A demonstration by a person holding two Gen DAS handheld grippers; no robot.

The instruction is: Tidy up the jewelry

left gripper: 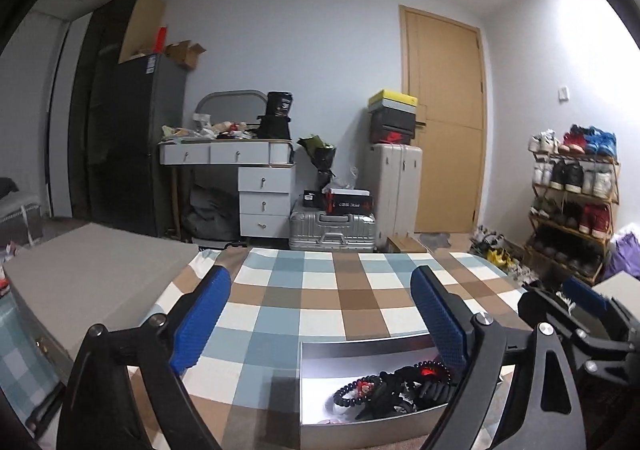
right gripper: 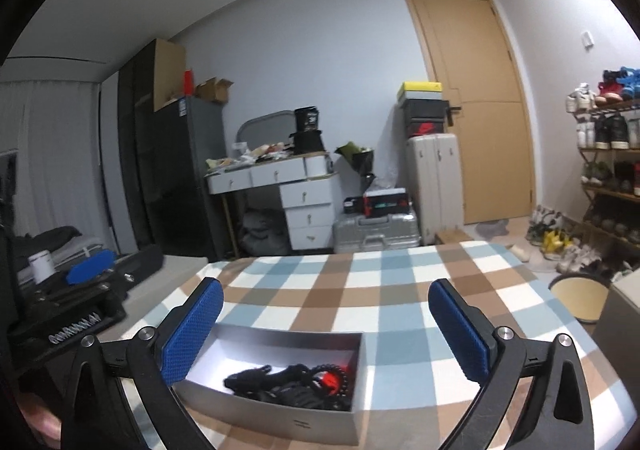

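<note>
Beads lie in a white box on the checked tabletop. Left gripper and right gripper hang over it, both spread wide and holding nothing

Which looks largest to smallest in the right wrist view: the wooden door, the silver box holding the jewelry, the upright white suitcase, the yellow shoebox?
1. wooden door
2. silver box, though being close to the camera inflates it
3. upright white suitcase
4. yellow shoebox
</note>
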